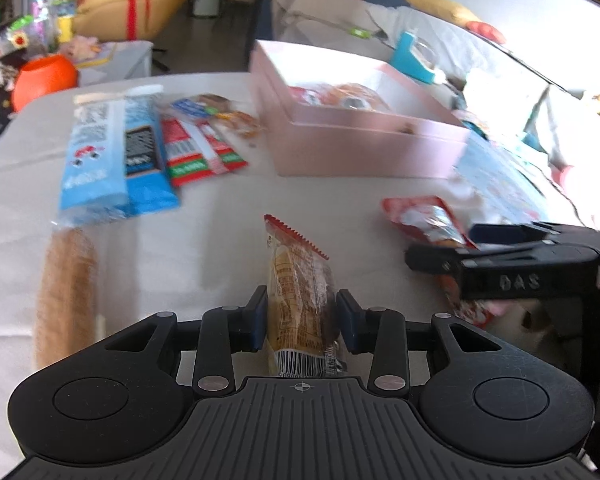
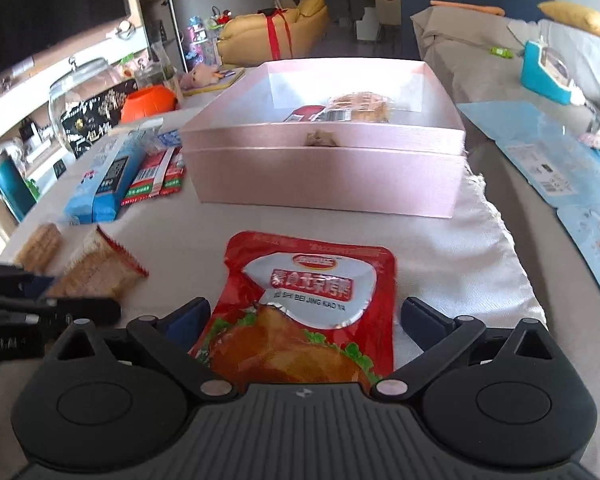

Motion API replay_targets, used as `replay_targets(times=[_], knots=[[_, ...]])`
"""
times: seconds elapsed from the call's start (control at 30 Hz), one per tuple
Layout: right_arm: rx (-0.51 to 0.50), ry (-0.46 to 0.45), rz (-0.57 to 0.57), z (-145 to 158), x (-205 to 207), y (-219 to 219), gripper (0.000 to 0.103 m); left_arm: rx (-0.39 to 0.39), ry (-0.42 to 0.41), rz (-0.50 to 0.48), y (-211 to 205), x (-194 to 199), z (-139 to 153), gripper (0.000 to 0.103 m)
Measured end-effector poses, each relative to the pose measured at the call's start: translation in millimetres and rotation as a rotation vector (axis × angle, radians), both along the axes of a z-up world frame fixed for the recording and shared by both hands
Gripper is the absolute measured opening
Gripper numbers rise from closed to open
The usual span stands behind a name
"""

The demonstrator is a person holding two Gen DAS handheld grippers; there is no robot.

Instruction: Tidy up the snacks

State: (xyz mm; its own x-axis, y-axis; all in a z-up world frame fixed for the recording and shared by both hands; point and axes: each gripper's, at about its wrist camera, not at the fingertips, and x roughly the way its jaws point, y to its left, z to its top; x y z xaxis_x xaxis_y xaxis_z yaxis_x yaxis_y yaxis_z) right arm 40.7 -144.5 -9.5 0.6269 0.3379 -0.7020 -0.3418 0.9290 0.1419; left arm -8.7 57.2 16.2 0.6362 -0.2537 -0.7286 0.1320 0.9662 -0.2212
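The left tool [image 1: 302,316] is closed on a cake pack [image 1: 300,300], its two blue pads pressing the sides of the wrapper, so the pack stands out forward along the fingers with its red toothed end in front. I think it is held like this to carry it to the box. The right tool [image 2: 304,316] holds a red pouch [image 2: 304,312]: the pouch lies flat between the fingers and fills the gap, and the pads seem to touch its edges, so I judge it is gripped, though the jaws stay rather wide. In the left view this pouch is lifted off the table [image 1: 204,248], beside the right tool.

Further out, the pink box [image 2: 324,168] stands open near the far edge of the table, straight ahead of the right tool. Some snacks [image 2: 340,108] already lie inside, so part of the work is done. The way to the box looks free for both tools; only the front wall must be passed from above.

To the left of the box, toward the far left corner, lie blue packs [image 1: 112,160] and red sticks [image 1: 196,148], close together, and a brown roll [image 1: 66,292] rests near the left edge. These wait for sorting, I suppose. A blue flat sheet [image 2: 560,168] lies at the right side and an orange bowl [image 2: 150,102] stands beyond the table.
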Motion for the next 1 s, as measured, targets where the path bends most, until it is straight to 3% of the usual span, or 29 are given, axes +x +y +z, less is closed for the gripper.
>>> replay_targets(times=[0.23,0.53,0.6,0.77,0.83,0.93,1.0], knots=[[0.015,-0.001,-0.038,0.0,-3.2,-9.2,0.101,0.021,-0.002,-0.001,-8.6,-3.3,-0.7,0.041],[-0.069,-0.018,-0.015,-2.4,13.0,9.3,0.102,0.026,-0.008,0.003,-9.5,-3.6,-1.5,0.041],[-0.072,-0.033,-0.012,-0.7,9.6,9.6,0.089,0.027,-0.010,0.003,-9.7,-4.0,-1.6,0.041],[-0.049,-0.036,0.011,5.0,-2.9,3.3,0.082,0.027,-0.011,0.003,-9.6,-4.2,-1.7,0.041],[-0.052,-0.065,0.016,11.8,-10.9,2.0,0.072,0.027,-0.012,0.004,-9.7,-4.0,-1.5,0.041],[-0.047,-0.089,0.040,23.2,-18.8,1.3,0.048,0.028,-0.013,0.007,-10.2,-4.4,-1.3,0.041],[-0.048,-0.094,0.047,28.2,-21.0,1.2,0.042,0.028,-0.014,0.006,-10.4,-4.6,-1.2,0.041]])
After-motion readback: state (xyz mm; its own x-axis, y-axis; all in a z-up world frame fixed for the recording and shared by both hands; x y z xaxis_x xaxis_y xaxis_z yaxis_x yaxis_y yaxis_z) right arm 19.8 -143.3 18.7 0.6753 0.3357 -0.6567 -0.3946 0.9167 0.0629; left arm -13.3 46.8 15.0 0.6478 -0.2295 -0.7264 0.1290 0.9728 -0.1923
